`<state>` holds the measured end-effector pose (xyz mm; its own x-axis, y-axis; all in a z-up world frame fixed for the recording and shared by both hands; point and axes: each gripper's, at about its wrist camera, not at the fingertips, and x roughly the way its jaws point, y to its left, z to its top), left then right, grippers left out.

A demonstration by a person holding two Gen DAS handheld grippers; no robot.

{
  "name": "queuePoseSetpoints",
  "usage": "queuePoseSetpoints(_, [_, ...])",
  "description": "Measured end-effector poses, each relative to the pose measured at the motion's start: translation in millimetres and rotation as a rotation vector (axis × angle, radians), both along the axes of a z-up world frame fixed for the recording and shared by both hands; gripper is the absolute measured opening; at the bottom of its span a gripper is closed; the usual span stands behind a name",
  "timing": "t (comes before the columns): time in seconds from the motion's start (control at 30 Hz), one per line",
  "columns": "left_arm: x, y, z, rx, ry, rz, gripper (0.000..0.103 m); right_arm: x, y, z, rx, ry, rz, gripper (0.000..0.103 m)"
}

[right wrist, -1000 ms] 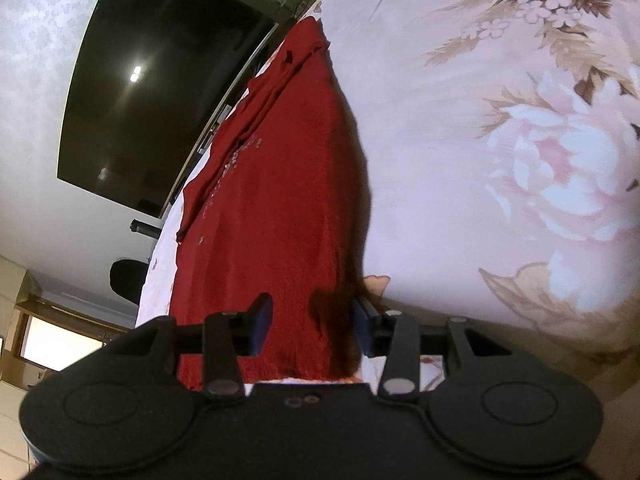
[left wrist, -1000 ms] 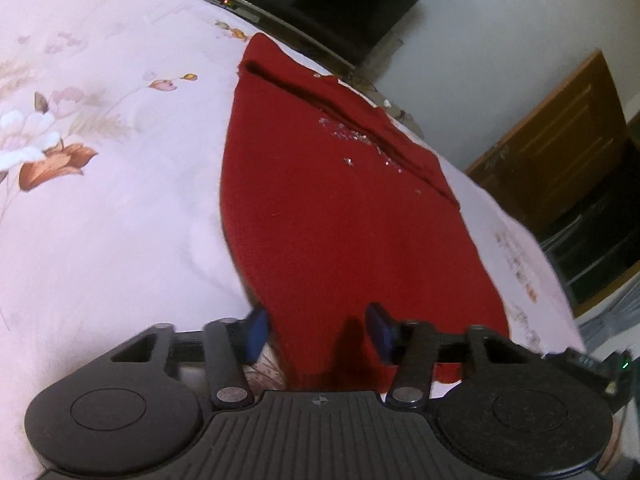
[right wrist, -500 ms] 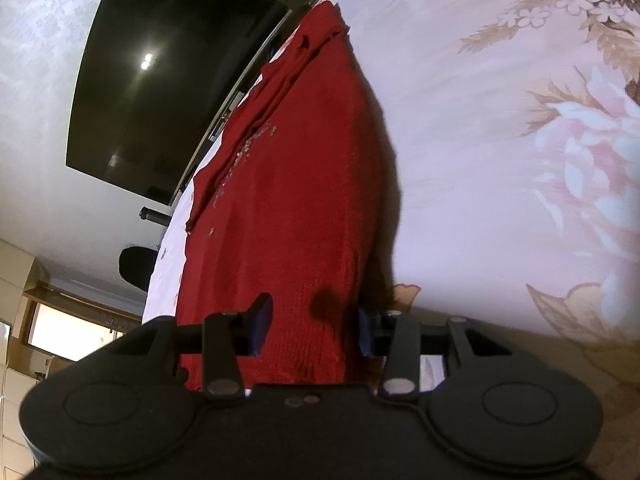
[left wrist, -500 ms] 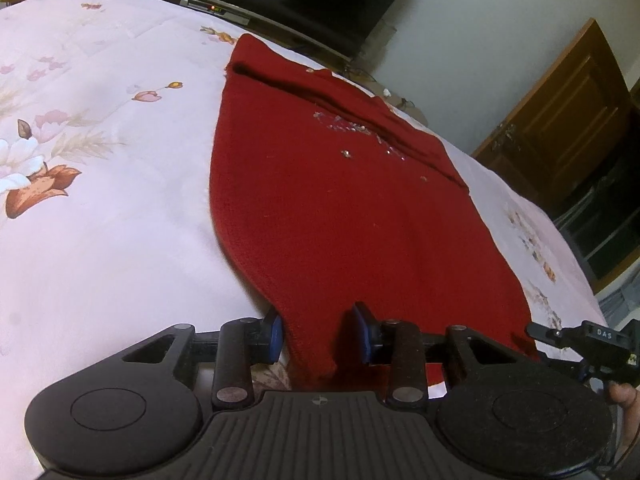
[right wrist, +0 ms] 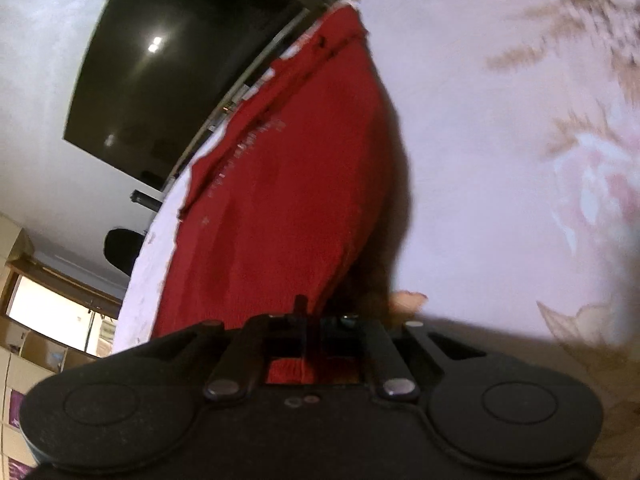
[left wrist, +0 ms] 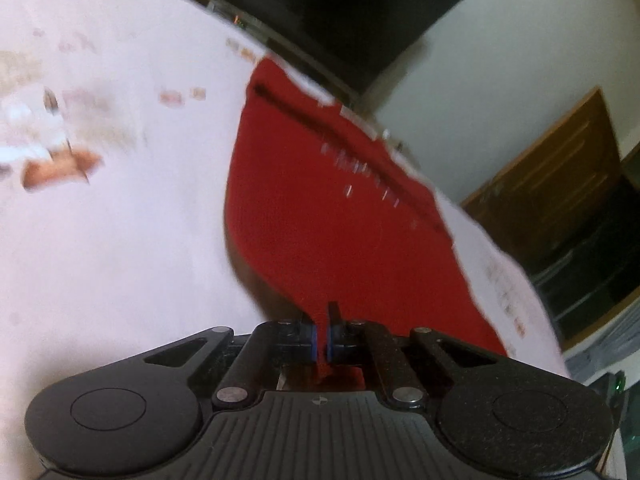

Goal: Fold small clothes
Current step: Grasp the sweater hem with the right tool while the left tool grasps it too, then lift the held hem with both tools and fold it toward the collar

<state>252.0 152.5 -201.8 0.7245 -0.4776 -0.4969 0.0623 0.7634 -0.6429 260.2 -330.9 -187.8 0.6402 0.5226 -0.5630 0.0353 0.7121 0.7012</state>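
A red knitted garment (left wrist: 320, 216) with small sparkly studs lies stretched out on a pink floral bedsheet (left wrist: 112, 232). My left gripper (left wrist: 321, 340) is shut on the garment's near hem, close to its left corner. The hem lifts off the sheet and casts a shadow beneath. In the right wrist view the same garment (right wrist: 280, 200) runs away from me. My right gripper (right wrist: 314, 332) is shut on the near hem, close to its right corner. The far collar end lies near the bed's far edge.
A dark television screen (left wrist: 340, 8) stands beyond the bed's far edge and also shows in the right wrist view (right wrist: 180, 60). A wooden door (left wrist: 560, 184) is at the far right. Large printed flowers (right wrist: 592, 184) cover the sheet to the right.
Both grippers closed from open onto the garment's near hem. The hem has risen off the sheet and both views are blurred by motion.
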Motion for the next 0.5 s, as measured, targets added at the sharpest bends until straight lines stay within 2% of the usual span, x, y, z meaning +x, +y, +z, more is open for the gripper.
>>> queuePoseSetpoints(0.13, [-12.7, 11.4, 10.2, 0.002, -0.029, 0.000, 0.003, -6.5, 0.8, 24.9, -0.012, -0.087, 0.009, 0.005])
queuePoseSetpoints(0.27, [-16.5, 15.7, 0.5, -0.012, -0.003, 0.001, 0.003, -11.9, 0.1, 35.3, -0.028, -0.127, 0.014, 0.005])
queuePoseSetpoints(0.37, [-16.4, 8.9, -17.1, 0.049, 0.054, 0.014, 0.003, -14.3, -3.4, 24.5, -0.047, -0.096, 0.008, 0.005])
queuePoseSetpoints(0.43, [-19.3, 15.6, -31.3, -0.027, 0.057, 0.043, 0.003, -11.5, -5.8, 3.8, -0.100, -0.021, -0.004, 0.003])
queuePoseSetpoints(0.47, [-19.1, 18.5, -31.8, -0.045, 0.063, 0.049, 0.003, -9.7, -8.4, -9.8, -0.085, 0.015, -0.014, 0.003])
queuePoseSetpoints(0.5, [-18.3, 18.1, -30.3, -0.036, 0.063, 0.045, 0.003, -10.9, -13.9, -15.1, -0.032, 0.008, -0.030, 0.003])
